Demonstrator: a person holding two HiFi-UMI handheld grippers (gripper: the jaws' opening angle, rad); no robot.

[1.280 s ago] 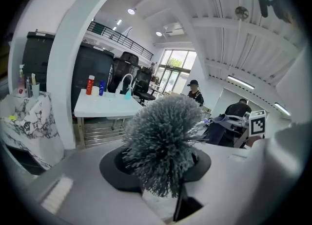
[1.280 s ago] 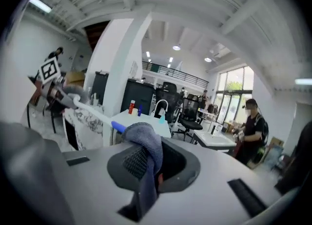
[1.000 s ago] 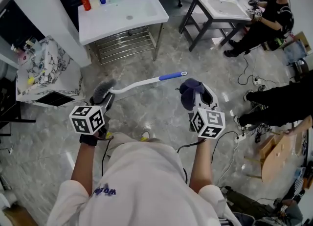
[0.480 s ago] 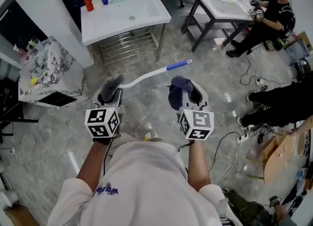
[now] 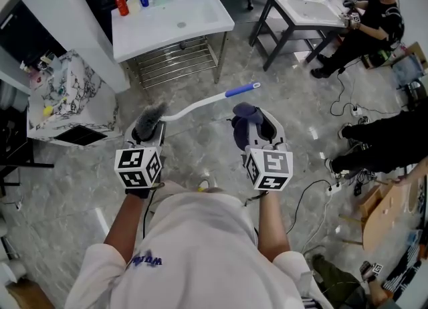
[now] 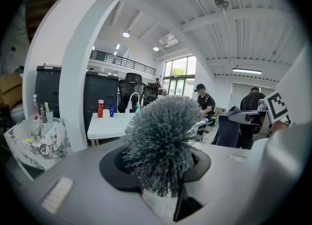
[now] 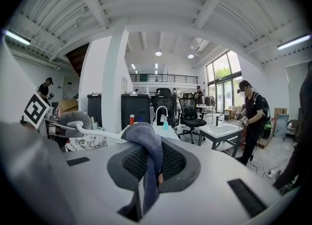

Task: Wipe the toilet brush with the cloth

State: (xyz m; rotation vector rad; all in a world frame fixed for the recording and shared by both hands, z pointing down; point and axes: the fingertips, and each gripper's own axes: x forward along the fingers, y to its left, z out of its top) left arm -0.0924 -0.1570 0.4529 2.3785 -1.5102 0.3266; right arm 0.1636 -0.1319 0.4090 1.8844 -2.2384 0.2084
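Observation:
My left gripper point(image 5: 148, 135) is shut on the toilet brush point(image 5: 150, 120), held just below its grey bristle head. The white handle runs up and to the right to a blue end point(image 5: 242, 89). In the left gripper view the bristles point(image 6: 163, 139) fill the space above the gripper point(image 6: 163, 173). My right gripper point(image 5: 253, 130) is shut on a dark blue cloth point(image 5: 243, 122), which hangs a short way right of the handle and apart from it. In the right gripper view the cloth point(image 7: 147, 143) drapes over the gripper point(image 7: 146, 168), with the brush point(image 7: 73, 119) at the left.
A white sink table point(image 5: 200, 21) with bottles point(image 5: 120, 1) stands ahead. A marbled bin point(image 5: 67, 93) is at the left. A second table point(image 5: 294, 17) and a seated person point(image 5: 368, 27) are at the back right. Cables point(image 5: 331, 187) and a cardboard box point(image 5: 381, 214) lie at the right.
Both grippers have drawn closer together: the left with the brush moved right, the right with the cloth moved left. The brush handle's blue end has risen slightly in the picture.

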